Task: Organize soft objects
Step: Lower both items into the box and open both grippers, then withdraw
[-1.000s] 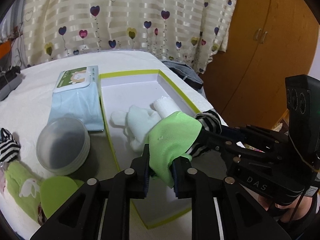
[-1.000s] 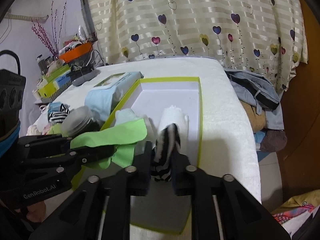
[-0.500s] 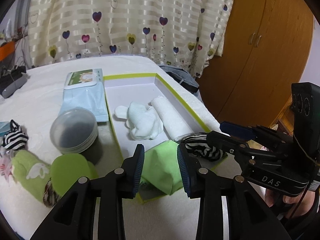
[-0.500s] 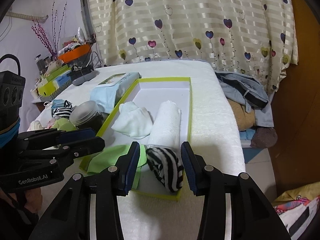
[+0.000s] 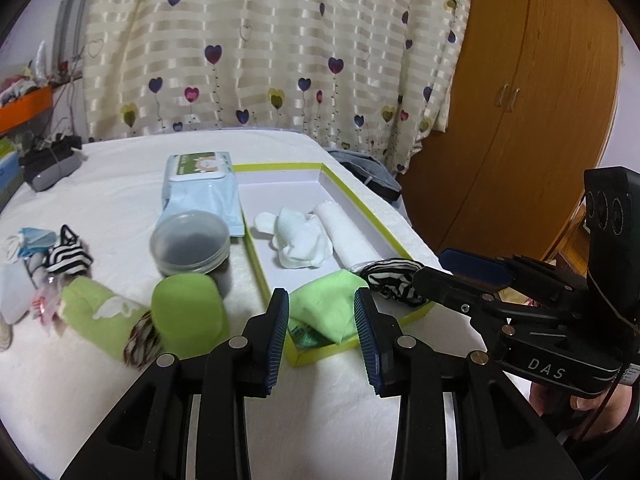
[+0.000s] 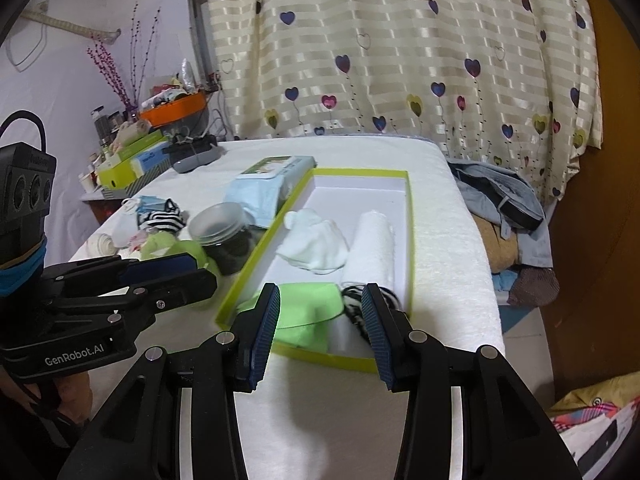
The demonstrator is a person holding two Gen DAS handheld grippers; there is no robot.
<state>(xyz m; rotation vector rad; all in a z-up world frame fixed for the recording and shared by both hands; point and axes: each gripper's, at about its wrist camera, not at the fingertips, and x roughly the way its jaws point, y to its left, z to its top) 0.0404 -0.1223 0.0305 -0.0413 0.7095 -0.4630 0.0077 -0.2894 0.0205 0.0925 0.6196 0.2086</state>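
Sock dropped in the box, both claws free and backed off, more soft pieces waiting.

Nearest, the left gripper and right gripper gape empty at the box near rim, their jaws having just opened; inside that end lie the green-and-striped sock, then the white sock and rolled towel, the far half bare. Left to sort, by the look: the green sock and striped piece beside the jar. The right table edge runs close.

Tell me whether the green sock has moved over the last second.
Yes. The green sock was held up between the left gripper fingers; now it lies at the near end of the box, released, jaws having just opened.
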